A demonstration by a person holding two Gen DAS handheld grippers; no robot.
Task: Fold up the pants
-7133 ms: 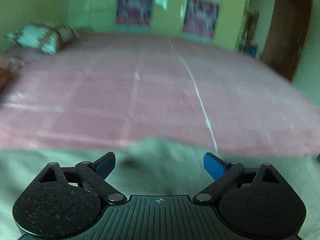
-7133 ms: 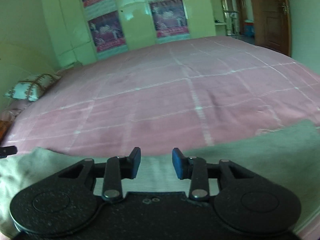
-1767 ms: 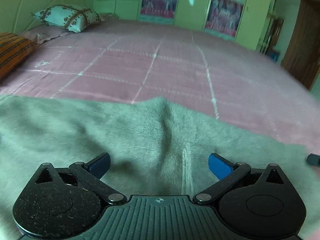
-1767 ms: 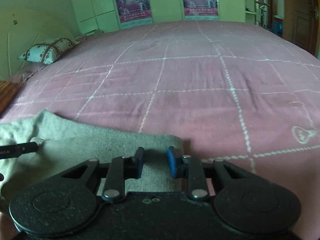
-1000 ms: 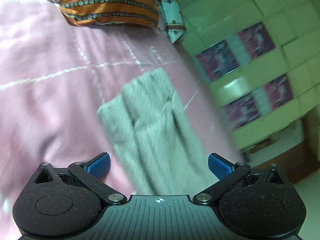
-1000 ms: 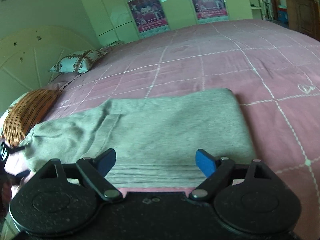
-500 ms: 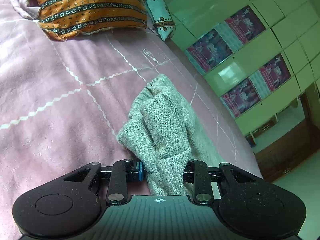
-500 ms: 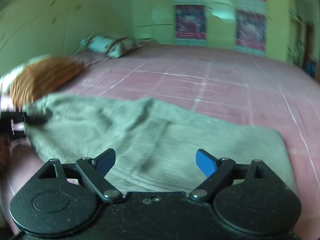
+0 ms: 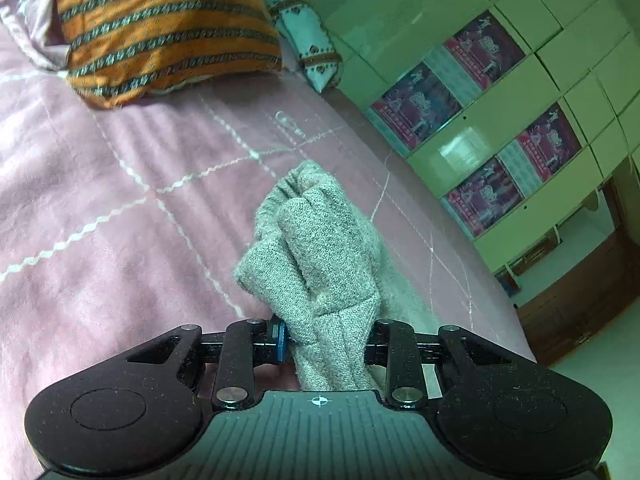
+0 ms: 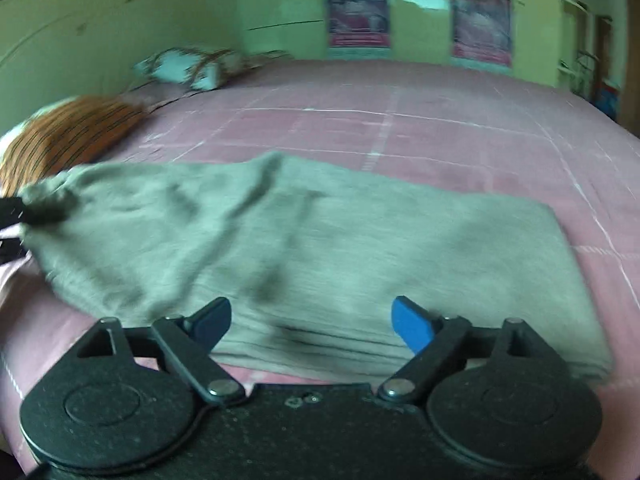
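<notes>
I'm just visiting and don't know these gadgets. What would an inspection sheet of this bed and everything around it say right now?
Surface: pink bedspread with white stitched grid lines, covering the bed.
Job's things: grey knitted pants, lying partly folded across the bedspread; one end bunched up.
Clutter: orange striped pillow and pale blue patterned pillow at the head of the bed.
Grippers: left gripper clamped on the bunched end of the pants; right gripper open above the near edge of the pants, holding nothing.
Cables: nothing seen.
Surroundings: green wardrobe doors with posters; brown wooden door.
</notes>
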